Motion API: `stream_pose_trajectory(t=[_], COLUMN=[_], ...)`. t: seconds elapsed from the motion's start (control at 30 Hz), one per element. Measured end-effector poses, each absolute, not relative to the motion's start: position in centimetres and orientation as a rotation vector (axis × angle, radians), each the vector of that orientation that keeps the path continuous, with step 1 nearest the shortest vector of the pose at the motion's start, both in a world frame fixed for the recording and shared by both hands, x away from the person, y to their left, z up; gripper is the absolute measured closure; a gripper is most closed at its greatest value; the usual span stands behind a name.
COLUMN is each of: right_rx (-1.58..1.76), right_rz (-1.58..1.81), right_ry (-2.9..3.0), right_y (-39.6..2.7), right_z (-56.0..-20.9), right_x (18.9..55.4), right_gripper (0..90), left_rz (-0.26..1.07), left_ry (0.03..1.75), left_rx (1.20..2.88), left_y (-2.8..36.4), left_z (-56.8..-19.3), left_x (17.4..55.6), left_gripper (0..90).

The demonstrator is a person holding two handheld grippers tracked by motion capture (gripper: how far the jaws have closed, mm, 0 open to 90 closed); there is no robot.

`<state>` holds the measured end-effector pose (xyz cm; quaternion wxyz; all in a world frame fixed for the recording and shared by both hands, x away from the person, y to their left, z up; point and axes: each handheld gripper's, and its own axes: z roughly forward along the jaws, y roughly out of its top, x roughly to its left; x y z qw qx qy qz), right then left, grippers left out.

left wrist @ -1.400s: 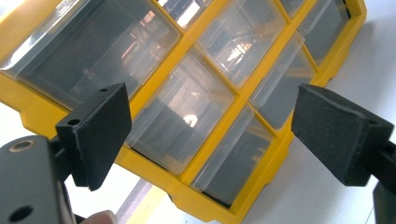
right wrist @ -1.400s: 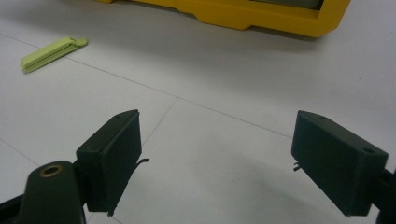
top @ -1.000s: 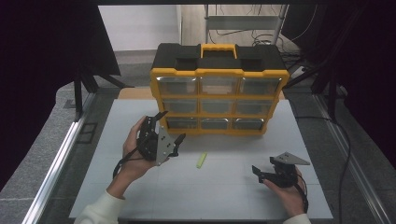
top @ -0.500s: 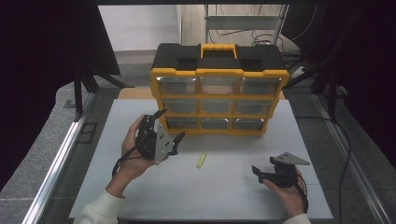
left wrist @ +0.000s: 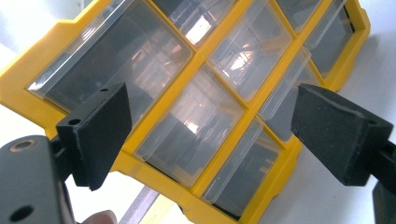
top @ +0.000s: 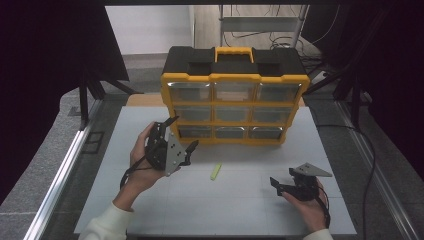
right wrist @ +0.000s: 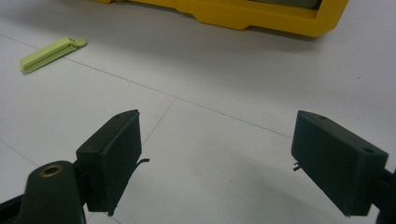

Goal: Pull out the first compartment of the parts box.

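Facing drawer cabinet (top: 234, 107) | left gripper (top: 181, 134) fingers released | right gripper (top: 278, 184) released

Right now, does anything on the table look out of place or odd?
One thing: a small lime-green clip lies loose on the white table, in front of the yellow drawer organizer and apart from it. The organizer stands upright with its drawers shut. Nothing looks spilled or damaged.
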<state>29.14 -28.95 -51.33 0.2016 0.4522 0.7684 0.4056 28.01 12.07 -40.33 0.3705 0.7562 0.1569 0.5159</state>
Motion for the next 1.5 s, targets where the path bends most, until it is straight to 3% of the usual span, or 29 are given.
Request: stream_pose_trajectory(t=[1.5], right_rx=[1.278], right_rz=[1.14], right_ry=[2.119], right_y=[-29.5], right_z=[-51.1], right_x=[29.0], right_gripper=[16.2], left_rz=[1.346], left_ry=[0.379], left_rx=[1.945], left_y=[11.6], left_z=[-39.4], left_x=[29.3], left_gripper=[13.0])
